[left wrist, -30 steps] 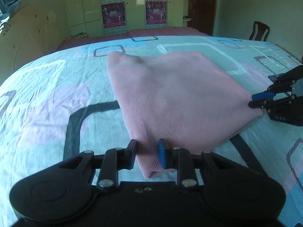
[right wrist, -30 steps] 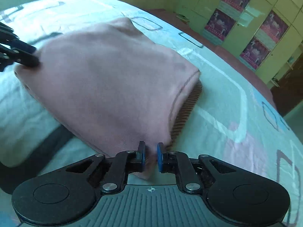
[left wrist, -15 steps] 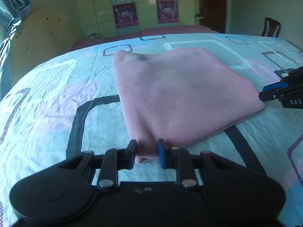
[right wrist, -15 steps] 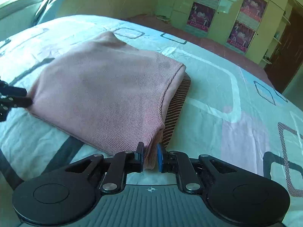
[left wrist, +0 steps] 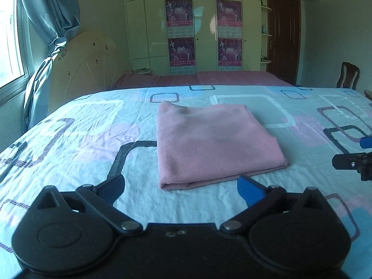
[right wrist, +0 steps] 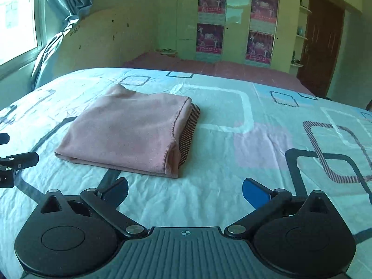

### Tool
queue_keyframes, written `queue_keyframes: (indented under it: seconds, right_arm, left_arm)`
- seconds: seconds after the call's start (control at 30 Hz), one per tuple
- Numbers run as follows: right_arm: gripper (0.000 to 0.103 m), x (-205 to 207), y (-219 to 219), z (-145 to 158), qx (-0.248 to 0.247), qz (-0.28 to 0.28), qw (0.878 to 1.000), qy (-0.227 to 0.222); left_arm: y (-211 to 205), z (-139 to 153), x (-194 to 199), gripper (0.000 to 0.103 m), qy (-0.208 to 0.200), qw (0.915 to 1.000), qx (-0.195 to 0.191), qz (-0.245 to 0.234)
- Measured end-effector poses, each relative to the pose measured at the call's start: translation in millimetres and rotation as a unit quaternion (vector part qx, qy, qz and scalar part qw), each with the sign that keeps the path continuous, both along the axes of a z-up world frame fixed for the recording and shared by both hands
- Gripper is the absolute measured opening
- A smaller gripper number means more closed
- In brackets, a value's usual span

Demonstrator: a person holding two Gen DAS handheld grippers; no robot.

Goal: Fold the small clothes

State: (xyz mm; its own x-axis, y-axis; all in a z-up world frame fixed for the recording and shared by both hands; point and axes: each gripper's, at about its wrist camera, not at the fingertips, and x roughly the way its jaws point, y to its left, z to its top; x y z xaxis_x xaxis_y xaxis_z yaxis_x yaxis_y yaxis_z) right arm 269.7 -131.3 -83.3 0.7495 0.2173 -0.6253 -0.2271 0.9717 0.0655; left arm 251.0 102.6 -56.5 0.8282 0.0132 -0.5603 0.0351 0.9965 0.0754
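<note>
My left gripper (left wrist: 180, 187) & right gripper (right wrist: 184, 189) both gape wide, nothing held, just short of the cloth's near edge. Pink cloth (right wrist: 130, 132) lies folded on the bed (right wrist: 232, 162), striped layer showing at its right side.

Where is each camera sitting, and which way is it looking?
Left wrist: sits on the left tongs, low over the bed, facing the folded pink garment and wardrobe; its own open fingers show, plus the right tongs' tip at the right edge.
Right wrist: sits on the right tongs, facing the same garment from its striped-edge side; its open fingers show, and the left tongs at the left edge.
Shared: garment, bed, wardrobe.
</note>
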Motion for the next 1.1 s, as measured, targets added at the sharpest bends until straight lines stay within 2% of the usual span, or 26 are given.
queue_keyframes:
  seconds: [0.17,0.57,0.7,0.83,1.1]
  right_arm:
    - [0.103,-46,-5,23,0.02,-0.01,1.0,-0.011]
    - [0.103,-136,-23,60,0.023,-0.005,0.999,-0.047]
    - [0.103,-147,-31,68,0.024,-0.009,0.998,-0.056]
    - [0.103,-151,-37,74,0.04,-0.016,0.997,-0.058]
    - [0.103,-156,-39,83,0.038,-0.01,0.997,-0.067]
  left_arm:
    - [-9,22,-37,0.103,-0.008,0.9999,-0.004,-0.007]
    - [-36,57,-113,0.102,-0.045,0.9989,-0.002,-0.012]
    - [-35,61,-124,0.102,-0.047,0.9987,-0.015,-0.007]
    - [-39,65,-128,0.102,-0.058,0.9983,-0.006,-0.004]
    - [-45,69,-128,0.102,-0.071,0.9974,-0.007,-0.01]
